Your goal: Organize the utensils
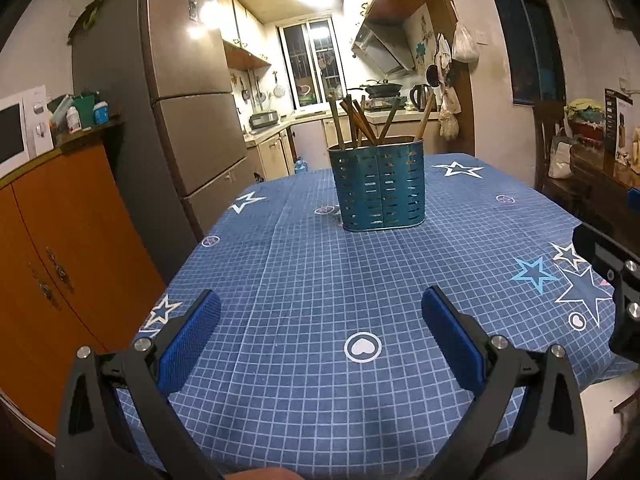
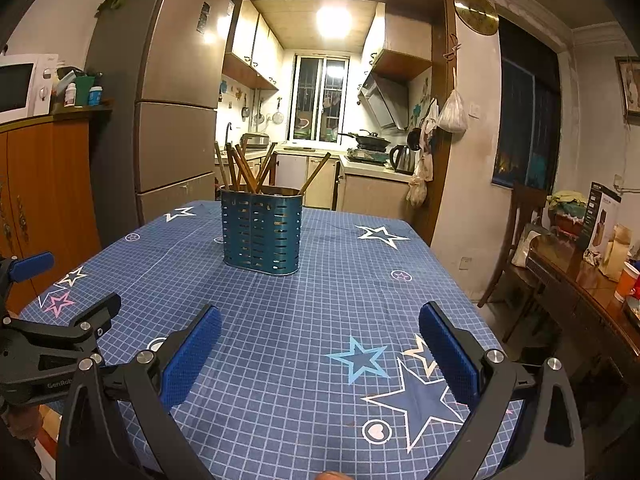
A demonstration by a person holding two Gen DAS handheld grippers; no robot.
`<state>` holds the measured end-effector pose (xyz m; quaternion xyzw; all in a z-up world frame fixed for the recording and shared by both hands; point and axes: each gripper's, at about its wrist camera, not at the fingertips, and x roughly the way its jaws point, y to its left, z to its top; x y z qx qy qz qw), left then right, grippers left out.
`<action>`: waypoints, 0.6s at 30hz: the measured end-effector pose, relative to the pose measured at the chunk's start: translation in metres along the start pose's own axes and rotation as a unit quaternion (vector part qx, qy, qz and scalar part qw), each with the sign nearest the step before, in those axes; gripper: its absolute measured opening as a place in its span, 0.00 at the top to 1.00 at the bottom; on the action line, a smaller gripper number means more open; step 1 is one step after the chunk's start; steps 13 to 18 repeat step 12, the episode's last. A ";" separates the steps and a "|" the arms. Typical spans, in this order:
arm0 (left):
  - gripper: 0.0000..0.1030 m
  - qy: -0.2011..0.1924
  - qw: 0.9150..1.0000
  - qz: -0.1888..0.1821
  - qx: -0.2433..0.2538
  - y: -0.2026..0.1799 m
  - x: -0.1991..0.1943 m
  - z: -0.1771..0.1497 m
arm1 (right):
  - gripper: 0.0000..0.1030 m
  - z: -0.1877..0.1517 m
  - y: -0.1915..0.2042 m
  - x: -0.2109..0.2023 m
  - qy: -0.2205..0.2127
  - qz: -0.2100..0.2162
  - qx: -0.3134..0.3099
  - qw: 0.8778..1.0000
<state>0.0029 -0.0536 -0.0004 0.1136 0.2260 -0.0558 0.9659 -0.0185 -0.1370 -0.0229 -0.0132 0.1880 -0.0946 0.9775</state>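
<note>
The table [image 1: 304, 320], under a blue checked cloth with stars, carries one thing only: a teal perforated utensil holder [image 1: 378, 186] standing upright toward the far edge, roughly midway between the left and right edges. Wooden chopsticks [image 1: 362, 120] fan out of its top, most crowded in the left compartment, one or two leaning alone to the right. No loose utensil lies on the cloth in either view, so the sorting looks either finished or due to happen inside the holder itself.

Both tongs hover over the near edge, well apart from the holder. The left gripper [image 1: 320, 326] is released, jaws spread wide with nothing between the blue pads. The right gripper [image 2: 320, 340] is likewise spread and empty, just beside its partner.

The biggest risk, as I judge it, is the holder: it is tall and looks light, and the cloth beneath may slide, so a sideways pull on a stick could tip it or drag it toward the far edge. Steadying it with one gripper would help. Next, the sticks cross each other; lifting one may lever its neighbours out. Smallest, a thin round stick may roll or slip between wide flat pads if it is pinched off-centre
</note>
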 end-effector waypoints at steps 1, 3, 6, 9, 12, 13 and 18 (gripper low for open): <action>0.06 -0.004 1.000 0.004 0.001 -0.001 -0.001 0.000 | 0.04 -0.001 0.001 0.000 0.000 0.000 0.000 1.000; 0.06 -0.007 1.000 0.006 0.002 -0.002 -0.002 0.001 | 0.04 -0.001 0.001 0.001 0.001 -0.001 0.001 1.000; 0.06 -0.010 0.999 0.028 0.012 -0.004 -0.003 0.001 | 0.04 -0.002 -0.001 0.001 0.001 -0.002 0.004 1.000; 0.06 -0.008 0.999 0.037 0.025 -0.005 -0.002 0.001 | 0.04 -0.003 -0.003 0.002 0.001 -0.003 0.005 1.000; 0.06 -0.013 0.998 0.047 0.032 -0.006 -0.003 0.000 | 0.04 -0.003 -0.002 0.002 0.002 -0.002 0.006 1.000; 0.06 -0.013 0.998 0.047 0.032 -0.006 -0.003 0.000 | 0.04 -0.003 -0.002 0.002 0.002 -0.002 0.006 1.000; 0.06 -0.013 0.998 0.047 0.032 -0.006 -0.003 0.000 | 0.04 -0.003 -0.002 0.002 0.002 -0.002 0.006 1.000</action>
